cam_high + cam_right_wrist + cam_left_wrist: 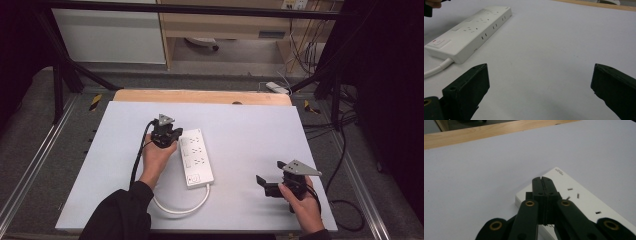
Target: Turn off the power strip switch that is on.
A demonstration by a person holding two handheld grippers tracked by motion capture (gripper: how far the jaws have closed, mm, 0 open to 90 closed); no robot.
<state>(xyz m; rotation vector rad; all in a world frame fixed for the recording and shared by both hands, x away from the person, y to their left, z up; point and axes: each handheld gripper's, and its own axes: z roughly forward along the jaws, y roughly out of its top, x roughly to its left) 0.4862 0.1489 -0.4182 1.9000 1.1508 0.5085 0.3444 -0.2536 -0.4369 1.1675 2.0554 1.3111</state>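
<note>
At the near right edge of the white table (pixel 240 210), a person's right hand holds the right gripper (pixel 269 181), its jaws spread wide with nothing between them; in the right gripper view they frame bare table surface, well apart from the work. Closer to the middle, a white cord (pixel 180 206) loops back from the near end of a white power strip (pixel 197 156), which lies flat on the table with its sockets facing up and its rocker switch (pixel 438 42) at the cord end. At the strip's far left corner, the left gripper (pixel 169 142) hangs over the edge, held in the person's left hand; the left gripper view shows its jaws pressed together with nothing pinched, tips poised over the strip's top face near the printed logo (pixel 559 171). Whether the tips touch the plastic cannot be told. Beyond the table's wooden far edge (pixel 200 96) stand a dark frame and loose cables on the floor. The work appears to be at an early stage: no plug sits in any socket, the strip seems undisturbed, and whatever nudging or pressing is intended at that corner looks still to be done.
</note>
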